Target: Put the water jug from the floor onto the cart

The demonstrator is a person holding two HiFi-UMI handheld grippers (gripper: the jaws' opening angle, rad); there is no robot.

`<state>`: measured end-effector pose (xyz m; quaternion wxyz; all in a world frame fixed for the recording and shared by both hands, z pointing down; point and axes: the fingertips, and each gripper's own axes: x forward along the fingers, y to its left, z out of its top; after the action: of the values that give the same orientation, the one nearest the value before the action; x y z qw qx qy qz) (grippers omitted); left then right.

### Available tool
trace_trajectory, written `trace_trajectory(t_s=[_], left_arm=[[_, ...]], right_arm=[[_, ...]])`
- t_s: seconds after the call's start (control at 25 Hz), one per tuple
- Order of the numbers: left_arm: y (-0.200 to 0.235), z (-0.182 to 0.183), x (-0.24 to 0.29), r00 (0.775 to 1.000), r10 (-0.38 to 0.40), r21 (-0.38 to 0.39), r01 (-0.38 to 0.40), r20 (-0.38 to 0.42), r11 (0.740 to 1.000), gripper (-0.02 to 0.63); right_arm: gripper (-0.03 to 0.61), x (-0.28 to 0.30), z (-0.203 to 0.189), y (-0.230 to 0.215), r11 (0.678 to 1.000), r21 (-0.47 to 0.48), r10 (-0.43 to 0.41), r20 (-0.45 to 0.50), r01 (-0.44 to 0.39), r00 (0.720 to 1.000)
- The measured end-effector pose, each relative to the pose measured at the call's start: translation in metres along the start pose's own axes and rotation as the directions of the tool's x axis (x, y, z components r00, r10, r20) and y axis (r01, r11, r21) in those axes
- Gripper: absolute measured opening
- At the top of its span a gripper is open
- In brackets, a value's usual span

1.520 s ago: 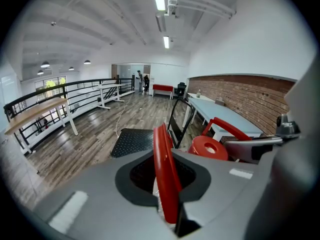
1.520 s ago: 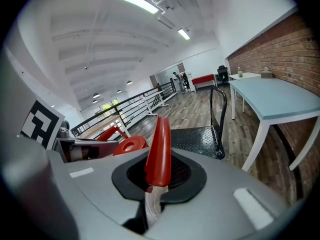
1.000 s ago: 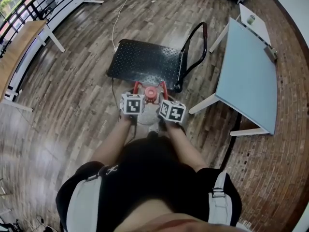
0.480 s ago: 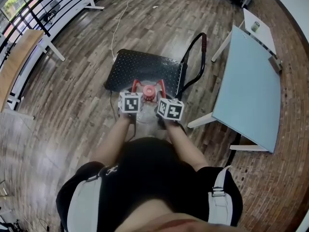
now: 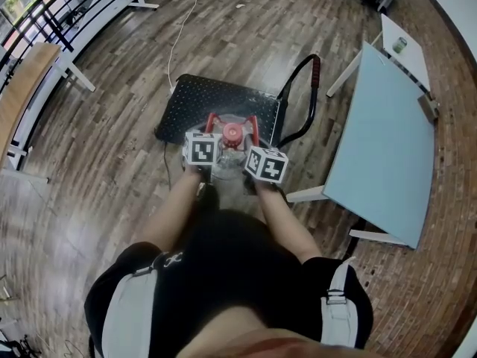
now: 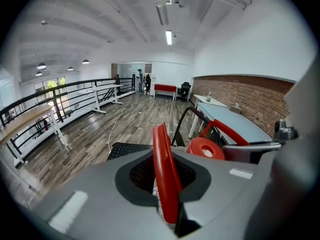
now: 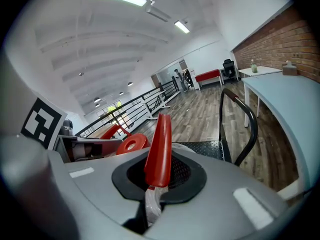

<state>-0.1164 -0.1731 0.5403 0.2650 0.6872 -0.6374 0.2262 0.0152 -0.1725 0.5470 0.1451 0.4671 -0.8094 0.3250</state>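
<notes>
The carrying step is in hand. In the centre of the head view the water jug [image 5: 233,134], clear-bodied with a red cap, hangs between the two grippers at the near edge of the cart [image 5: 216,99]. From above I cannot tell whether its base is over the black deck or just short of it, nor how high it is off the floor.

The left gripper [image 6: 170,219] has its jaws clenched on a red carry handle [image 6: 165,169], which rises straight up the middle of that view. The right gripper [image 7: 150,204] grips the opposite red handle [image 7: 159,149] the same way, with the red cap showing to the left of it. Neither pair of jaws is released.

The next move, as I judge it, calls for bringing the jug forward toward the upper part of the frame, keeping both handles level so it does not tip. It should be set down well inside the studded deck, clear of the cart's push bar [image 5: 313,80] at right. Only then should the jaws let go. The pale blue counter [image 5: 380,148] at right stands apart.
</notes>
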Motion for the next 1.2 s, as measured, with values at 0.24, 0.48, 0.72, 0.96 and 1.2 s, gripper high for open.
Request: trace_trajectory(t_s=[0.24, 0.48, 0.72, 0.96, 1.2], left_arm=[[-0.005, 0.007, 0.046, 0.997, -0.064, 0.018, 0.065, -0.036, 0.998, 0.031], [-0.004, 0.022, 0.094, 0.990, -0.120, 0.020, 0.121, -0.073, 0.992, 0.031], [-0.005, 0.042, 0.135, 0.980, -0.166, 0.058, 0.173, -0.112, 0.983, 0.031], [-0.010, 0.067, 0.181, 0.969, -0.207, 0.120, 0.223, -0.134, 0.967, 0.030], [-0.014, 0.073, 0.213, 0.948, -0.259, 0.158, 0.289, -0.185, 0.944, 0.029]], right_arm=[[0.034, 0.027, 0.002, -0.024, 0.998, 0.041, -0.036, -0.031, 0.037, 0.999], [0.034, 0.058, 0.015, -0.047, 0.994, 0.066, -0.077, -0.072, 0.082, 0.994], [0.034, 0.093, 0.025, -0.068, 0.987, 0.087, -0.125, -0.123, 0.136, 0.984], [0.031, 0.125, 0.048, -0.091, 0.970, 0.144, -0.176, -0.127, 0.194, 0.976], [0.031, 0.141, 0.051, -0.108, 0.943, 0.190, -0.248, -0.147, 0.273, 0.958]])
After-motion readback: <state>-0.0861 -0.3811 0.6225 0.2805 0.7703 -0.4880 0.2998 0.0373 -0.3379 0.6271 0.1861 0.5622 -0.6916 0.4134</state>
